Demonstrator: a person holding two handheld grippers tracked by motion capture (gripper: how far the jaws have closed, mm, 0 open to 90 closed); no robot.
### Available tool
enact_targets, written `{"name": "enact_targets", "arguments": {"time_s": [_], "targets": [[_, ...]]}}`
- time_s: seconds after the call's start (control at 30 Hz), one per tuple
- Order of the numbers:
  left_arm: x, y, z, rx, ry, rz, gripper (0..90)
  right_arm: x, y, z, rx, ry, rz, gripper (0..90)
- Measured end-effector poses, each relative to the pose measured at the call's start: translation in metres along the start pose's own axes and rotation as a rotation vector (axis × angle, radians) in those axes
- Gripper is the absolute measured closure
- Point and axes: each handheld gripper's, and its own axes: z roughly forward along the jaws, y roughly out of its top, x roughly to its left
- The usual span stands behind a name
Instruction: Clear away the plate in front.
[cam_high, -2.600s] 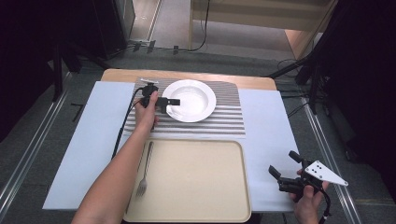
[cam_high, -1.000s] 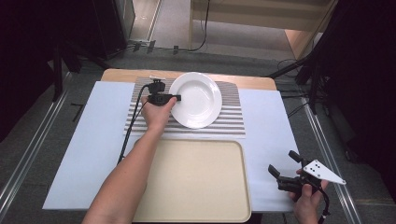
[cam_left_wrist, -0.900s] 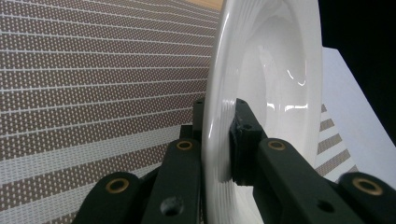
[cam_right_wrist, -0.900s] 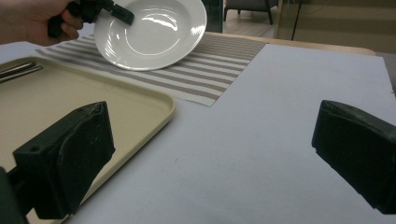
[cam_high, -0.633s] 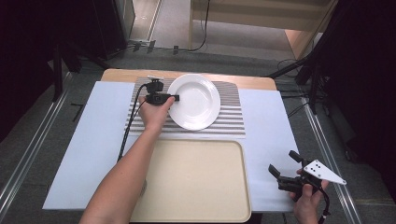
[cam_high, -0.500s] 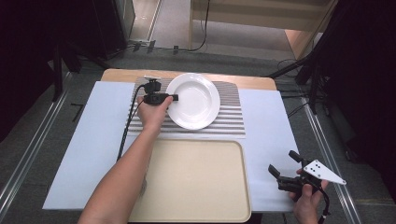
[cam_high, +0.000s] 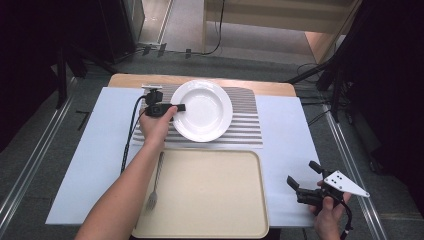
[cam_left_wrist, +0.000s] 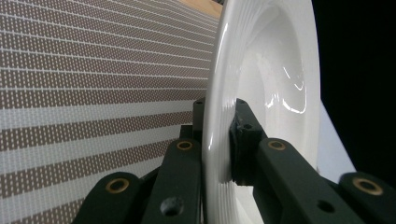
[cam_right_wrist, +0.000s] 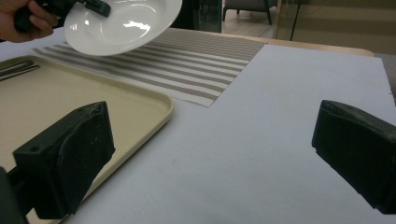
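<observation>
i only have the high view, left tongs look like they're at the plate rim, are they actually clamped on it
Observer: Yes. In the left gripper view the left tongs pinch the rim of the white plate, one jaw under it and one on top.
Operator: is the plate off the mat
Observer: The right gripper view shows it tilted in the air above the striped placemat.
Operator: right tongs holding anything
Observer: No, the right tongs stand wide open over the pale blue table cover, beside the beige tray.
</observation>
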Motion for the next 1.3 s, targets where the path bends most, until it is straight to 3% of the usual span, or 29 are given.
{"name": "enact_targets", "arguments": {"time_s": [0.3,0.6,0.73,1.3], "targets": [[0.0,-0.008,-0.021,-0.006,-0.044,-0.004,82.4,0.001,0.0,0.002,0.006,-0.001,-0.01,0.0],[-0.002,-0.018,-0.033,0.004,-0.06,-0.006,82.4,0.002,0.0,0.003,0.008,-0.002,-0.016,0.0],[-0.001,-0.024,-0.038,0.007,-0.082,-0.032,82.4,0.002,0.0,0.004,0.012,-0.004,-0.018,0.0],[-0.008,-0.051,-0.047,0.048,-0.119,-0.02,82.4,0.002,0.0,0.004,0.015,-0.006,-0.021,0.0]]}}
